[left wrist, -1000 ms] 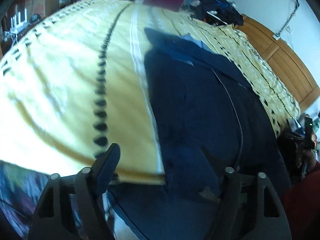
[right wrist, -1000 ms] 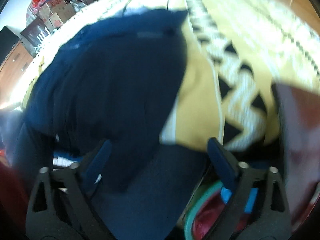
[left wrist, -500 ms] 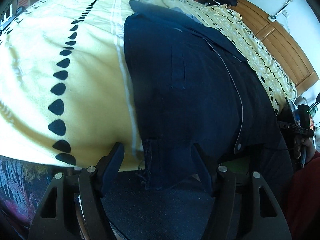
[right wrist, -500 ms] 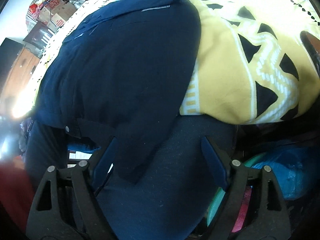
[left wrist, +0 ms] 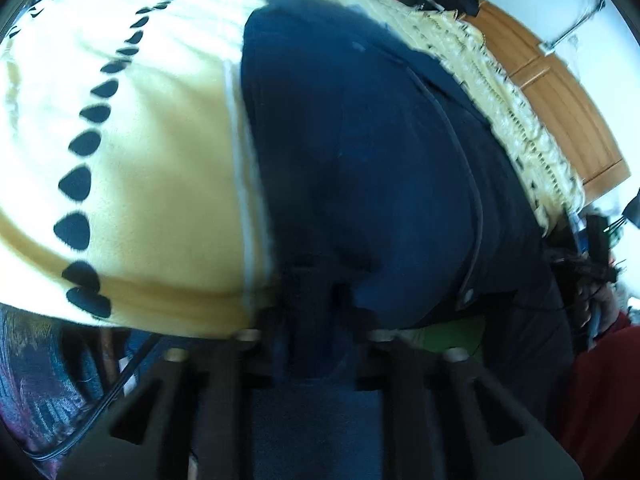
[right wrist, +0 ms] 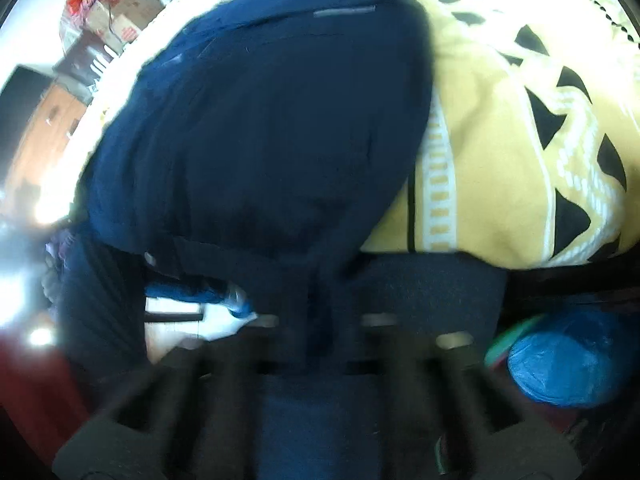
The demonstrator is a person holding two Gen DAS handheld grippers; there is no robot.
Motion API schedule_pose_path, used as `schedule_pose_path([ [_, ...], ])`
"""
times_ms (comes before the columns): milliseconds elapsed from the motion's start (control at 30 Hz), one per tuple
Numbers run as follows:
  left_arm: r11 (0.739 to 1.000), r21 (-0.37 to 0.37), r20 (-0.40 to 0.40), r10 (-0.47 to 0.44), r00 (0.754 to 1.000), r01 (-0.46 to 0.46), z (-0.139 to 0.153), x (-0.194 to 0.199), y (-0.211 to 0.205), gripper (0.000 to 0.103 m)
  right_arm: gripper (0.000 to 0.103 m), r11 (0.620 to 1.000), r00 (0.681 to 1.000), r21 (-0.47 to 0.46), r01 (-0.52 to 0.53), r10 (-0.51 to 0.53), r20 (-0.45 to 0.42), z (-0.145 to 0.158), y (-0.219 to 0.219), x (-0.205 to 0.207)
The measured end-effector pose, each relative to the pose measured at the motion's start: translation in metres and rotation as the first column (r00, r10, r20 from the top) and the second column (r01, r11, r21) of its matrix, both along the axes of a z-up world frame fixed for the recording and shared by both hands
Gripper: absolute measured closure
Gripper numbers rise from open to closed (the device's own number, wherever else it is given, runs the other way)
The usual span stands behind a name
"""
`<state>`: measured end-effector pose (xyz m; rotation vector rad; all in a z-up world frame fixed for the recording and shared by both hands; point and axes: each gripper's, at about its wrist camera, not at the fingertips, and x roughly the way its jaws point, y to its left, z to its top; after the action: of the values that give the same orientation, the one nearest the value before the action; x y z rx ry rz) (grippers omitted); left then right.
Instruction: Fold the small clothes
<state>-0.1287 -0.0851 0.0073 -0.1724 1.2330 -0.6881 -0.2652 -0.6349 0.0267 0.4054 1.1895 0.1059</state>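
Fingers had come together on both tools since half a second before, when each pair stood wide apart around the near hem. In the left wrist view the left gripper was pinched narrow on the lower edge of the navy garment, a dark fold of cloth bunched between its fingers at lower centre of the frame. In the right wrist view the right gripper looked the same, closed on a hanging corner of the same navy cloth at lower centre, though motion blur smeared the fingers and I could not see the exact contact.

Outward from the grips, the garment lay spread flat up the middle of both frames on the yellow blanket covering the bed, its collar end at the top and its hem spilling over the near edge. A line of snaps ran along its right side in the left view. Black teardrop marks trailed down the left of that frame; black triangles patterned the blanket at the right of the other. A wooden headboard sat at upper right, and a blue bag showed at lower right below the bed edge.

Both corners seemed taken, so I judged the grasp done and the first fold, hem lifted toward collar, ready to begin. With thick cloth bunched in narrow fingers, one corner slipping looked the likeliest trouble.
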Motion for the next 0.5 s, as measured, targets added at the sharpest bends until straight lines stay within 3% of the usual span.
schedule_pose_path([
  [133,0.985,-0.163,0.054,0.062,0.997,-0.052,0.047,0.006,0.01,0.093,0.098,0.983,0.978,0.168,0.078,-0.108,0.177,0.062,-0.027,0.001],
  [233,0.951,-0.304,0.117,0.106,0.988,-0.066,0.095,0.024,0.016,0.093,0.099,0.973,0.943,0.214,0.086,-0.149,0.298,0.106,-0.043,0.014],
  [333,0.916,-0.397,0.178,0.139,0.974,-0.059,0.134,0.055,0.016,0.093,0.099,0.964,0.911,0.249,0.092,-0.183,0.37,0.134,-0.062,0.037],
  [433,0.895,-0.443,0.222,0.168,0.96,-0.054,0.166,0.099,0.003,0.093,0.103,0.951,0.873,0.285,0.116,-0.234,0.428,0.155,-0.091,0.07],
  [500,0.901,-0.433,0.264,0.163,0.951,-0.034,0.184,0.132,-0.012,0.093,0.103,0.943,0.849,0.303,0.141,-0.272,0.453,0.166,-0.11,0.094],
])
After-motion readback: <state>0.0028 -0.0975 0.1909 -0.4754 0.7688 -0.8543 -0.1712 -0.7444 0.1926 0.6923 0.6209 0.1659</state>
